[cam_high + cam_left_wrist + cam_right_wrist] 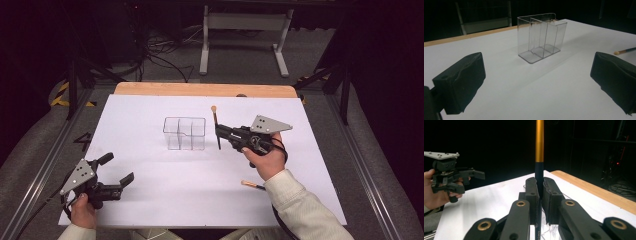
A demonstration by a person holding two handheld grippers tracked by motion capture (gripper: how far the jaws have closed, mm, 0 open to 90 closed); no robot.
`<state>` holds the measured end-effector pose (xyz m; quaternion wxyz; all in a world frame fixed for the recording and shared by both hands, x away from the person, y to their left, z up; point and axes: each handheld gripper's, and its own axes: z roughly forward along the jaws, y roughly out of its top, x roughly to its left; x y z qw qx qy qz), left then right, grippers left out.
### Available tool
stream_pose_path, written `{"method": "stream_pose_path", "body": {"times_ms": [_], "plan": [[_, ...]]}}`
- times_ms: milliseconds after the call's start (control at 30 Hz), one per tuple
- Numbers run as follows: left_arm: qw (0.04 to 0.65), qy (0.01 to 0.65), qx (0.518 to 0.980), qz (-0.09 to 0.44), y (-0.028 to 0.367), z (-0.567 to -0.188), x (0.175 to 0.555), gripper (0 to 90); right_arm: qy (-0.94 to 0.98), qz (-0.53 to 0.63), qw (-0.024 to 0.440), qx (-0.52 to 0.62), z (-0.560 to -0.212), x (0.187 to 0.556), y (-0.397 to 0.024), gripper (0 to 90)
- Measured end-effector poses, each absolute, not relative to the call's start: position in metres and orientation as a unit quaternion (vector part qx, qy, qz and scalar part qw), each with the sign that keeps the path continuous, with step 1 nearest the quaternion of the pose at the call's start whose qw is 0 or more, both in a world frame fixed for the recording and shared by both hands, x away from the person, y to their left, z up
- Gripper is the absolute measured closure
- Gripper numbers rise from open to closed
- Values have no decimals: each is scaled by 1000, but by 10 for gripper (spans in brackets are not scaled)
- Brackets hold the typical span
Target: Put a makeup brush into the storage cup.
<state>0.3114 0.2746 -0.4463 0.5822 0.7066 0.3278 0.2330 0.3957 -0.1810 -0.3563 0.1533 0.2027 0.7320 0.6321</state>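
A: Right gripper has its fingers clamped tight on a black and gold brush, just right of the clear organizer.

B: The brush stands up between the pads in the right gripper view. And the left side?

A: Left gripper sits low at the near left corner of the table, fingers spread wide with nothing between them, well apart from the organizer.

B: A second brush lies on the white sheet by the right sleeve.
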Motion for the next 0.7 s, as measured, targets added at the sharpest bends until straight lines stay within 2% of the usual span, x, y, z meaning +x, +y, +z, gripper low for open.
{"method": "stream_pose_path", "body": {"times_ms": [700], "plan": [[581,326,708,232,275,-446,311,6,720,646,164,190,-351,409,-146,830]]}}
